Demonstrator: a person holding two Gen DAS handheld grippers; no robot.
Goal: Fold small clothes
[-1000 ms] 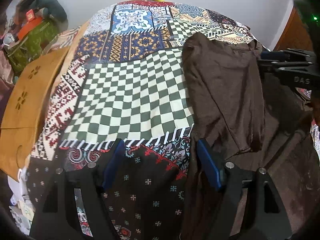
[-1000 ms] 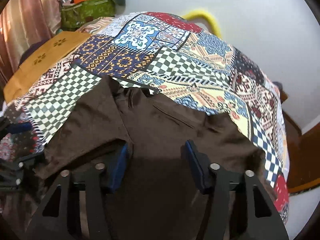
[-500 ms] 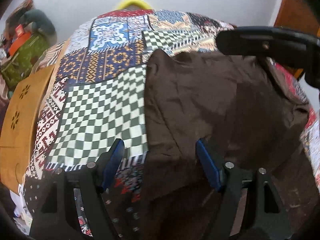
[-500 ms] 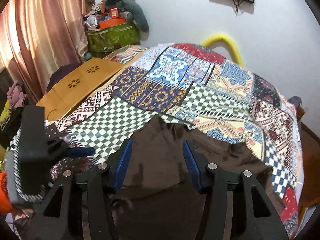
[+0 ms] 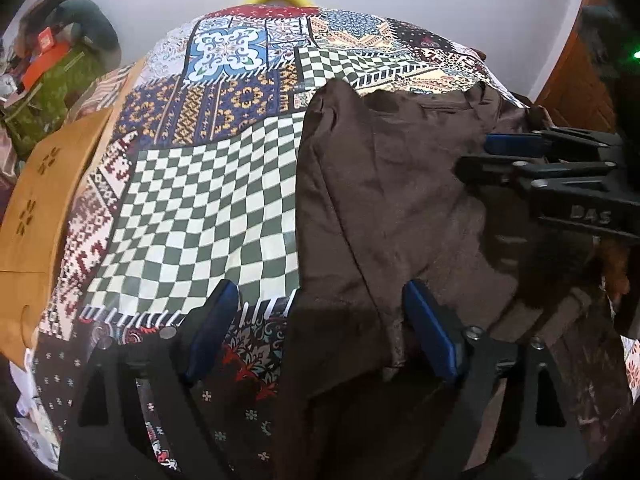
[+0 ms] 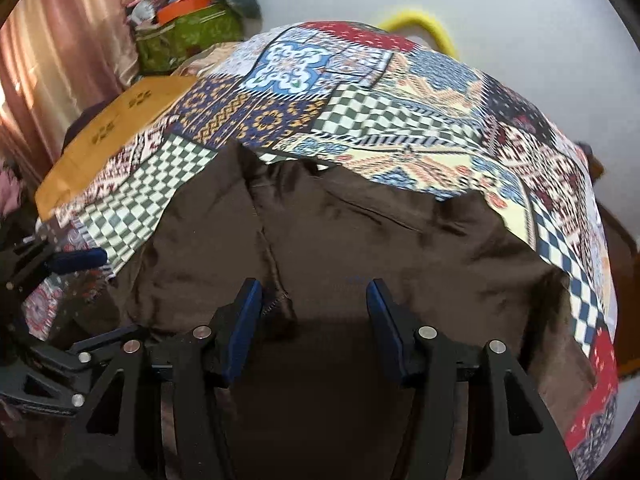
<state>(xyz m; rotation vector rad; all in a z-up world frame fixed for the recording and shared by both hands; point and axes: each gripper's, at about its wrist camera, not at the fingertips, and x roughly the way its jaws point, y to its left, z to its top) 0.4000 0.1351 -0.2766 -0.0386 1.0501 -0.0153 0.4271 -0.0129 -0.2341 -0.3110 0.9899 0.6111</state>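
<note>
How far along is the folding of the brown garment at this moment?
Early stage. Done: the brown garment lies spread on the patchwork cover, wrinkled, with no finished fold visible. In hand: nothing. The left gripper has just been opening, its jaws astride the garment's near edge without pressing; the right gripper hovers open over the cloth. Left: grasping, folding over and flattening.

Brown on patchwork

We see a plain dark brown garment [image 6: 360,240] on a patchwork bedspread [image 5: 208,208] of green-white checks, blue florals and red motifs.
</note>
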